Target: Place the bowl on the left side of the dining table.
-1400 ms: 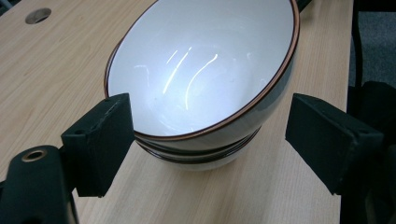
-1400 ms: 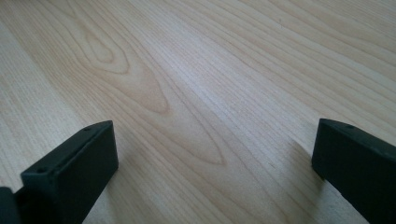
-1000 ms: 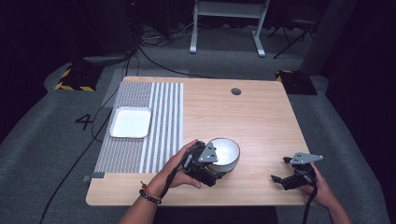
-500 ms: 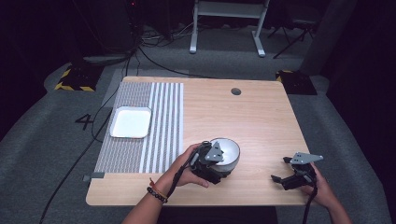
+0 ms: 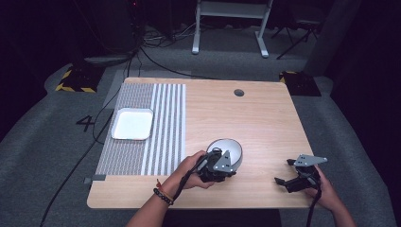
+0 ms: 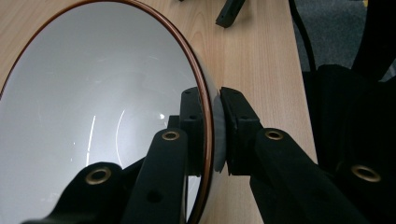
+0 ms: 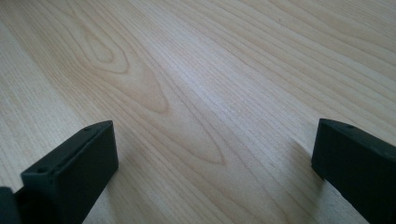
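Because a bowl [image 6: 93, 93] this round and wide gives me no way to span it, I take it by the rim instead: my left gripper [image 6: 215, 128] has just been closing, and its jaws now stand one inside the bowl and one outside, pinched tight on the thin wall with its brown-edged lip between them. The bowl sits on the bare wood of the table [image 5: 265, 118], toward the near edge and a little right of the striped mat [image 5: 156, 123], and seen from above my left hand [image 5: 191, 170] comes at it from the near-left side, so the hold lands on the part of the rim closest to me. That spares me reaching across the bowl and keeps its open mouth facing up. Whether its base is fully flat on the wood or already tipped a touch by the grip I cannot say for sure, since the close view sits so near the rim. My right gripper [image 5: 295, 177] waits well apart, near the front right corner of the table; its jaws are spread wide with nothing but wood grain between them, out of the way so that it cannot knock the bowl. On the mat, well to the left and farther back, lies a white square tray [image 5: 133, 124], which looks like the sensible place to carry the bowl.
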